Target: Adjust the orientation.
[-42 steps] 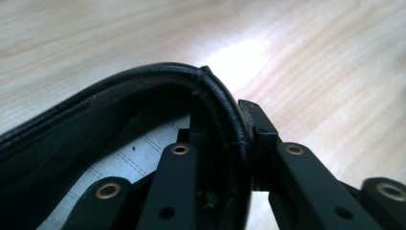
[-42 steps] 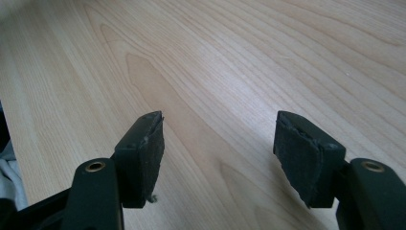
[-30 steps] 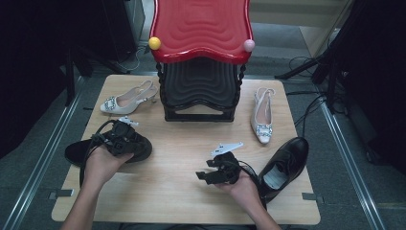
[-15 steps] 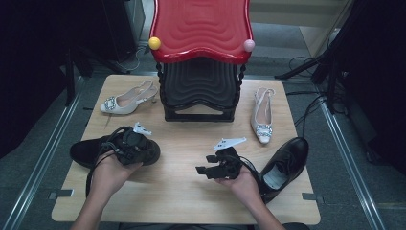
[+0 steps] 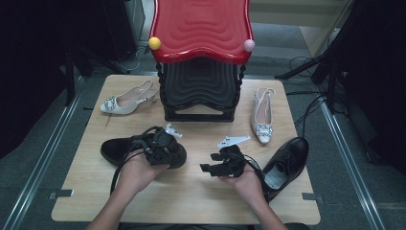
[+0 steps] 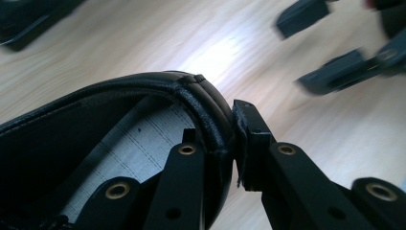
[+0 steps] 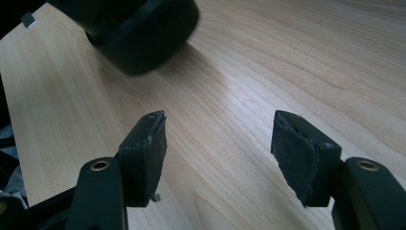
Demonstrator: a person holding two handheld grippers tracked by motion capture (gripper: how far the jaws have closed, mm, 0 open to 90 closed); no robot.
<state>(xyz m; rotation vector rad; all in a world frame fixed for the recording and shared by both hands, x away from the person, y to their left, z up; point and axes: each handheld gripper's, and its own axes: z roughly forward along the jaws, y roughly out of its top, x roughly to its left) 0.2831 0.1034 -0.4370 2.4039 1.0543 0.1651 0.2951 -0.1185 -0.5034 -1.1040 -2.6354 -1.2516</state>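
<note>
The black leather shoe lies near the counter's left edge, its heel collar pinched between the jaws of the left gripper. To move it well, keep that pinch firm on the padded rim and the sole level. The right gripper hovers mid-counter, jaws wide, nothing between them. Its mate lies by the right edge. The red-topped shoe rack at the back edge has bare black tiers.
</note>
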